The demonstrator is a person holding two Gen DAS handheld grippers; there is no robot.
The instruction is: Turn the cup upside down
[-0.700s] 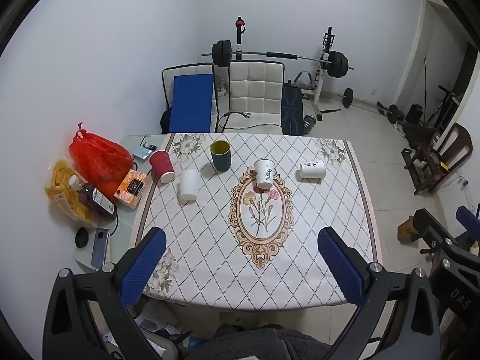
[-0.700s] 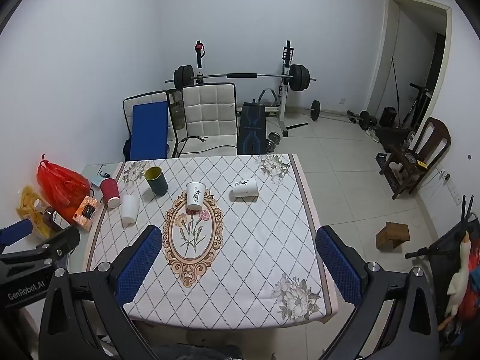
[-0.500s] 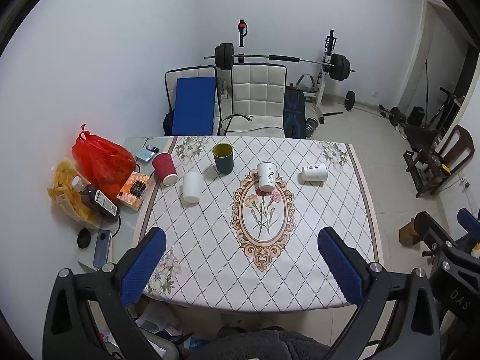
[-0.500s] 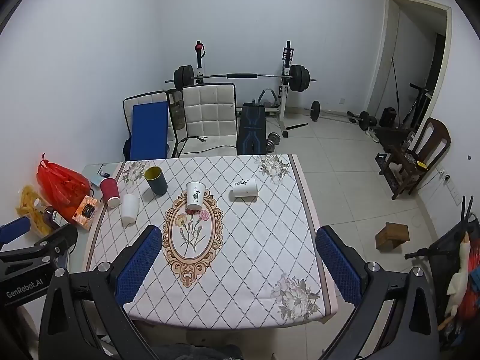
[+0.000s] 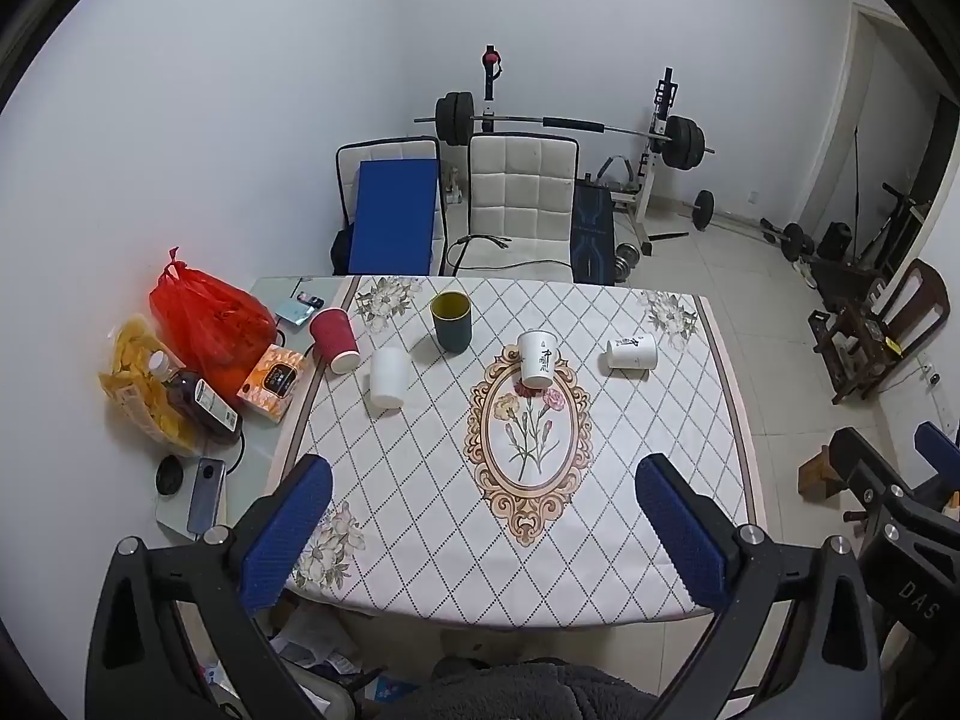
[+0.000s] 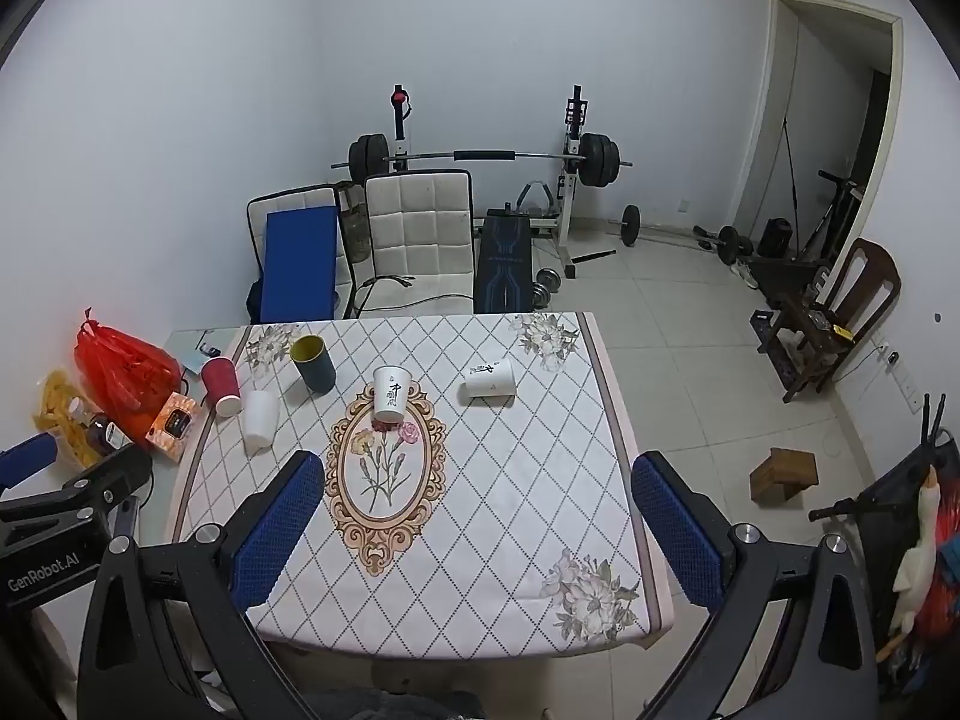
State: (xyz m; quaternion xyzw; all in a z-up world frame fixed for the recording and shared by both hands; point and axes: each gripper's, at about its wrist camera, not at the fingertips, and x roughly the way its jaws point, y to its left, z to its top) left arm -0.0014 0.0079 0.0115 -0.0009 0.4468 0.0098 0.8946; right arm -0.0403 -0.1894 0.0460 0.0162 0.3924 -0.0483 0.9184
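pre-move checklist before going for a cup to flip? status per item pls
1. Left tool open, holding nothing: ok.
2. Right tool open, holding nothing: ok.
3. Upright cup available: dark green cup and white printed cup stand mouth up: ok.
4. Tools near a cup: both back at the table's near edge: not ok.
5. Room around the printed cup: ok.
6. Cups hold liquid: cannot tell.

The left gripper and right gripper hang side by side, raised, both tilted downward. Each has its blue-padded fingers spread wide with nothing between them. The right gripper's black frame shows at the right edge of the left view; the left gripper's shows at the left edge of the right view.
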